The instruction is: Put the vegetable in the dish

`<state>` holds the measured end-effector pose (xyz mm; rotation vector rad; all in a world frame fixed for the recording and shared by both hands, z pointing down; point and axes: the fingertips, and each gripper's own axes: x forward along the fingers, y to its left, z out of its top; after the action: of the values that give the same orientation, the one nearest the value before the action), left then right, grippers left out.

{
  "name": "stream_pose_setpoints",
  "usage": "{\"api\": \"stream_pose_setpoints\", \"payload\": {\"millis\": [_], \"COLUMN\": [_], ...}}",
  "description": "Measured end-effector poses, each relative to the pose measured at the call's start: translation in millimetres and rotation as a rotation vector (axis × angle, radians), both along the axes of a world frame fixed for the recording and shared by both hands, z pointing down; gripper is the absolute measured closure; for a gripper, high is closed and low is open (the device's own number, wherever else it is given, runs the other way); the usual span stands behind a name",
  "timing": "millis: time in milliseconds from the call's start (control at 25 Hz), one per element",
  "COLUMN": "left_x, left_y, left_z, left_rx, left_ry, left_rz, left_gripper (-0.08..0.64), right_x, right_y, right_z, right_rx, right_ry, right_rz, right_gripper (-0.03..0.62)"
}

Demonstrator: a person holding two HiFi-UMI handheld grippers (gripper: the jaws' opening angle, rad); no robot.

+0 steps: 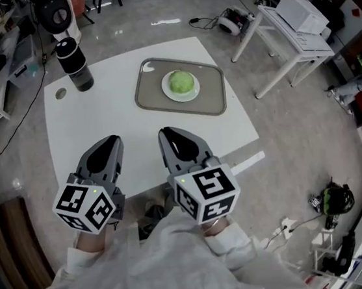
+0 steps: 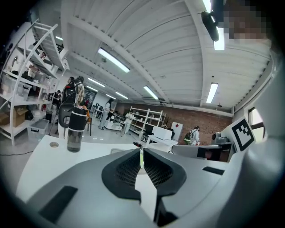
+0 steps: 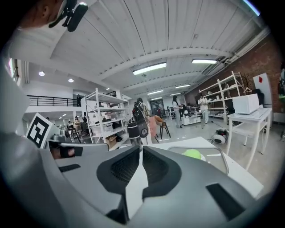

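Left gripper and right gripper are hovering over the table's near edge, jaws together, holding nothing. The green vegetable is sitting in the white dish on a tray, well apart. Likely risk: a careless swing knocking over the upright bottle.

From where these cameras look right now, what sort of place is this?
Probably a workshop or lab in an industrial hall. Tall white shelving racks hold boxes and gear, a brick wall closes the far end, and long strip lights hang from a ribbed ceiling.
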<state>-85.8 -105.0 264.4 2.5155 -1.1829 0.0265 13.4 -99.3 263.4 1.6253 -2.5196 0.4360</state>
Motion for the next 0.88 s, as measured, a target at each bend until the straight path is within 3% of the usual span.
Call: {"api": "stream_pose_setpoints", "payload": {"millis": [560, 720, 880], "left_x": [-4.3, 5.7, 21.9], "left_y": [27.0, 27.7, 31.3], "left_z": [16.5, 14.7, 19.4], "left_rx": [-0.034, -0.041, -0.072], "left_ry": [0.015, -0.007, -0.047], "left_rz": [0.026, 0.044, 0.083], "left_gripper": [0.551, 0.551, 0.551], "right_x": [-21.2, -25.5, -23.1], "right_y": [16.7, 13.4, 14.1], "right_z": [10.2, 9.3, 10.7], "right_rx": [-0.023, -0.029, -0.044], "right_ry": [0.024, 0.018, 0.072], "right_rz": [-0.05, -0.093, -0.168], "right_gripper": [0.571, 0.574, 0.577]}}
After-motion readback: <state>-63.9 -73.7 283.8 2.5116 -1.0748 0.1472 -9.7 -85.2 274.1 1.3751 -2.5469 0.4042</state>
